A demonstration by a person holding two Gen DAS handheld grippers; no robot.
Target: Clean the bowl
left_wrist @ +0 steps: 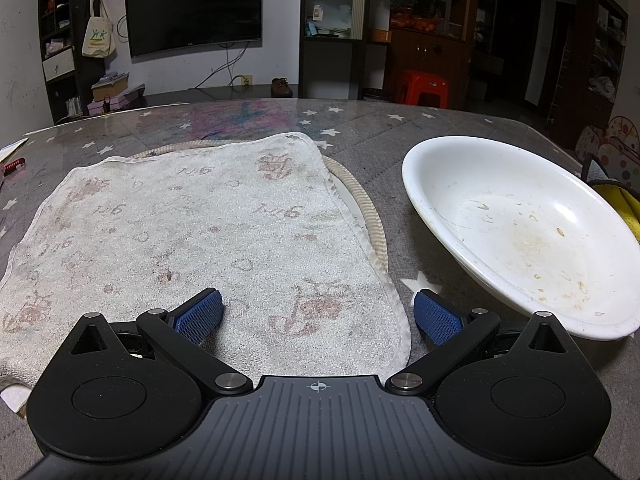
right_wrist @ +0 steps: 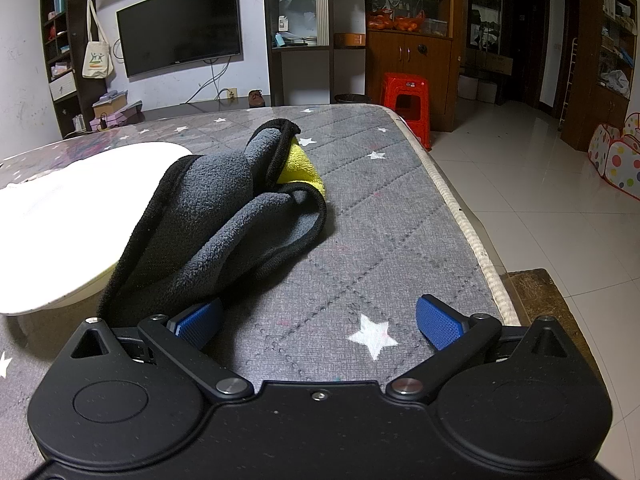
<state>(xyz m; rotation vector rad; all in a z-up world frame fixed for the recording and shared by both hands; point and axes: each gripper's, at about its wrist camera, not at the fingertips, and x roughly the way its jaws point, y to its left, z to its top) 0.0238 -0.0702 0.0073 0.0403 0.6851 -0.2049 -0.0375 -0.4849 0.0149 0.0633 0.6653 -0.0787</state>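
A wide white bowl (left_wrist: 520, 236) with brownish food stains inside sits on the grey starred table, to the right of a flat, stained white towel (left_wrist: 200, 240). My left gripper (left_wrist: 318, 314) is open just above the towel's near right corner, nothing between its blue pads. In the right wrist view the bowl (right_wrist: 68, 216) shows at the left, with a crumpled grey and yellow cloth (right_wrist: 224, 216) leaning on its right rim. My right gripper (right_wrist: 318, 320) is open over bare table; its left fingertip (right_wrist: 198, 324) is at the cloth's near edge.
A beige ribbed mat (left_wrist: 368, 216) lies under the towel. The table's right edge (right_wrist: 472, 236) drops to a tiled floor with a red stool (right_wrist: 406, 104). A red pen (left_wrist: 12, 166) lies at the far left. Beyond the table are a TV and shelves.
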